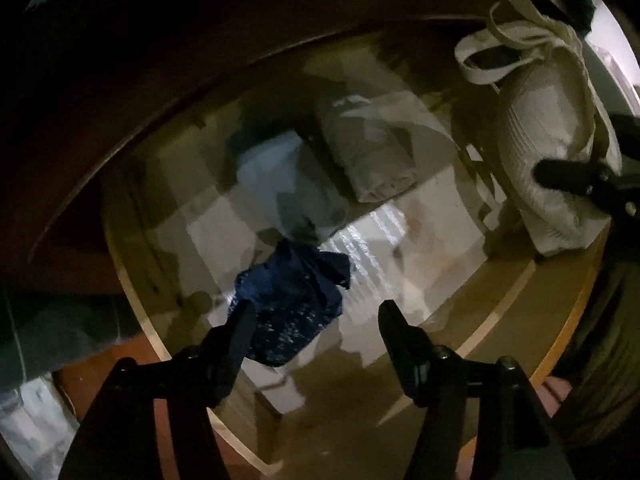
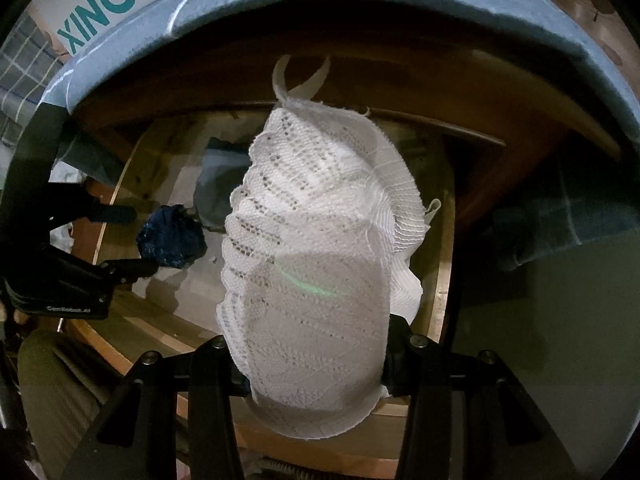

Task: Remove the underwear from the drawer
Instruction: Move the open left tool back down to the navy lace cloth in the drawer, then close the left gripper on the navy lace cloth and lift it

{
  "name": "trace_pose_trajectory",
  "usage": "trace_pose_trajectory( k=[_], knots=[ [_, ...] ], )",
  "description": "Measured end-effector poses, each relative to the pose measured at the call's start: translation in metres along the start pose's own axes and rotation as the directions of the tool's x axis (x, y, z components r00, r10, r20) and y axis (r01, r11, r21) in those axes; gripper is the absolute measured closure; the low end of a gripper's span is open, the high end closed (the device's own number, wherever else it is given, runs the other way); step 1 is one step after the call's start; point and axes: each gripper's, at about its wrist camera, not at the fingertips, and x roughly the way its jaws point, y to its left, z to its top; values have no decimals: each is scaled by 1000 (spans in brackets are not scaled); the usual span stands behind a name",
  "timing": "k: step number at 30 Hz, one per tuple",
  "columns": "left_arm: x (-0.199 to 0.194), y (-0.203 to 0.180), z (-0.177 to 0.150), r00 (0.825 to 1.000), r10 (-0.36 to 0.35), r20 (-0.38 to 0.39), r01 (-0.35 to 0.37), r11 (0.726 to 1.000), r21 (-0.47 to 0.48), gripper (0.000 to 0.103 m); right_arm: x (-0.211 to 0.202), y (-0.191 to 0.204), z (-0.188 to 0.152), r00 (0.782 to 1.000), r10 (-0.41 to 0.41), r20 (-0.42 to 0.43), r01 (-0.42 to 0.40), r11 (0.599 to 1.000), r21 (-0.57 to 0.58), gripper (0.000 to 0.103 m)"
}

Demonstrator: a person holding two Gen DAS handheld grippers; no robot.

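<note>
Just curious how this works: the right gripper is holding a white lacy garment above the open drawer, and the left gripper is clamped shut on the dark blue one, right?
Not quite. The left gripper is open, its fingers either side of the dark blue garment, as the left wrist view shows. The right gripper does hold the white lacy garment above the drawer.
</note>
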Motion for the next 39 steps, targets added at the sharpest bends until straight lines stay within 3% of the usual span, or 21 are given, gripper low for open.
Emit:
trace_pose_trajectory(
  k=[3,7,16,20,21,22,23,32,39],
  knots=[
    [13,-2,2,996,-28,-79,30,999,26,37,1,0,1,1000,2,-7,-1,1000,1,61],
    [32,-7,3,990,49,-135,-34,994,106,37,2,0,3,1000,-5,-8,5,1000,-2,61],
    [56,1,27,985,9,-172,4,997,76,37,4,-3,7,1000,2,-14,-2,1000,9,61],
    [61,10,28,983,-31,-182,35,999,18,40,2,-2,8,1000,5,-15,-4,1000,9,60],
    [61,13,28,984,-38,-176,38,999,-2,45,2,-2,8,1000,4,-15,-4,1000,9,60],
    [61,16,28,983,-36,-180,35,999,-12,66,2,-3,8,1000,5,-15,-4,1000,8,60],
    [62,18,27,981,-41,-187,37,999,-24,69,1,-3,8,1000,5,-15,-5,1000,7,60],
    [41,18,7,985,-66,-157,58,997,-57,75,1,-1,7,1000,-6,-14,6,1000,0,60],
    [5,13,-16,995,-62,-78,55,995,-88,75,2,3,5,1000,-17,-11,16,1000,-8,60]
  ],
)
